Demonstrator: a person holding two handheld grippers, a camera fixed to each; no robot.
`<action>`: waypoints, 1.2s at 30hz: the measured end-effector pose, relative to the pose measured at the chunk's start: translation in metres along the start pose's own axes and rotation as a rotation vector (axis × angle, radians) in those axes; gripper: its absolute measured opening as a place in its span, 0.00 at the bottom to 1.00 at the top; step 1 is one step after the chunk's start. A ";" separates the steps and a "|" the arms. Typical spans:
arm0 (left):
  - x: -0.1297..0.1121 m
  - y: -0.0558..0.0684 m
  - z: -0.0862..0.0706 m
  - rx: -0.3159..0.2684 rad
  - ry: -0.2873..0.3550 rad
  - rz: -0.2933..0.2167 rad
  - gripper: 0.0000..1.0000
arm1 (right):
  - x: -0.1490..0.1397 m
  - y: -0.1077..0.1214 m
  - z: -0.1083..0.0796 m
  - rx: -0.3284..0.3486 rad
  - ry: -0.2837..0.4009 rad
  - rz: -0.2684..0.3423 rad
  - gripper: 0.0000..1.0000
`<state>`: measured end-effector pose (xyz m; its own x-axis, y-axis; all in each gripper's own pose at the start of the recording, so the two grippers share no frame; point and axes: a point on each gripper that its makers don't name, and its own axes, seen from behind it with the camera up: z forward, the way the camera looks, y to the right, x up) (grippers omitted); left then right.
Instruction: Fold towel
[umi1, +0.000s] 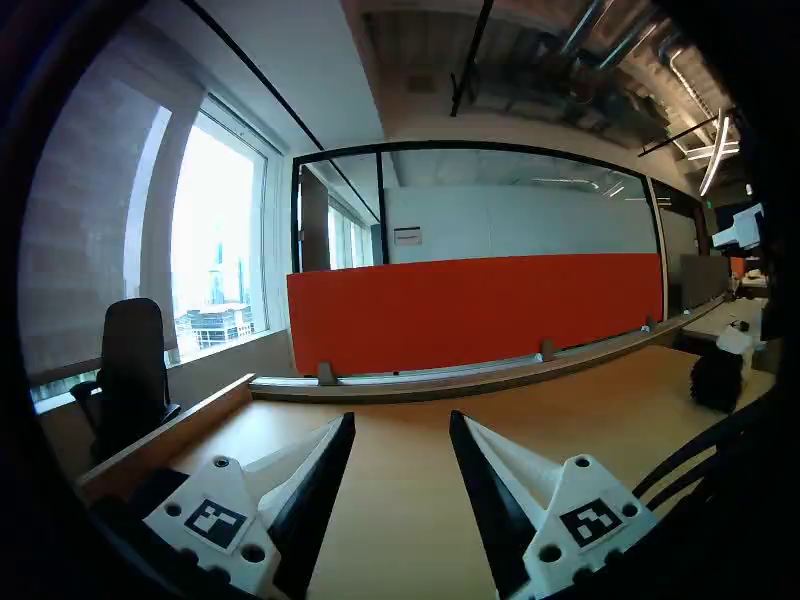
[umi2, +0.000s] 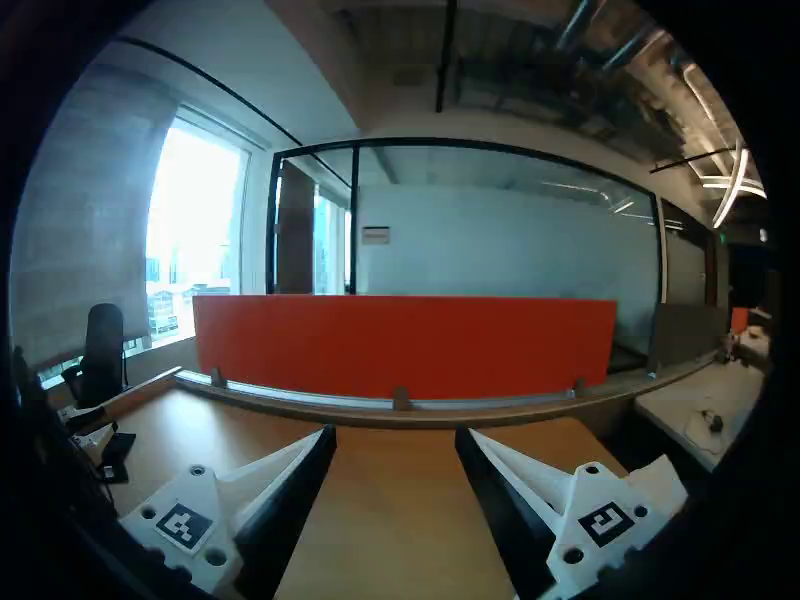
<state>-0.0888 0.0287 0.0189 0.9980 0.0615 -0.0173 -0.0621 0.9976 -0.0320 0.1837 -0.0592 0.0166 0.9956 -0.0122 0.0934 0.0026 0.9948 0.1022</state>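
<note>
Fingers (umi1: 318, 472) of my left gripper (umi1: 400, 415) stand wide apart with nothing held between them, over the wooden desk (umi1: 400, 530). My right gripper (umi2: 396, 430) is spread just as wide, gripping nothing, above the same desktop. Beyond both runs an orange divider (umi1: 470, 310), with a black chair (umi1: 130, 370) by the window (umi1: 215, 260). Where the towel lies I cannot tell.

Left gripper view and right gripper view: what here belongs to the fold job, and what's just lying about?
Job:
left gripper, open
right gripper, open
desk, the work surface under both

Lying about:
orange divider
chair
side desk
</note>
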 end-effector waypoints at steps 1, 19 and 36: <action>-0.003 0.001 -0.001 -0.001 0.001 0.000 0.69 | -0.002 -0.001 0.000 0.000 0.000 -0.001 0.91; -0.054 0.004 -0.013 0.005 0.021 -0.033 0.69 | -0.030 -0.006 -0.003 -0.002 0.023 -0.029 0.91; -0.088 0.003 -0.016 0.019 0.028 -0.058 0.69 | -0.048 -0.016 0.001 0.015 0.023 -0.057 0.92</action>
<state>-0.1768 0.0262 0.0041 0.9990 0.0030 -0.0440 -0.0036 0.9999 -0.0144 0.1356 -0.0750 0.0117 0.9957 -0.0665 0.0642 0.0584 0.9908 0.1217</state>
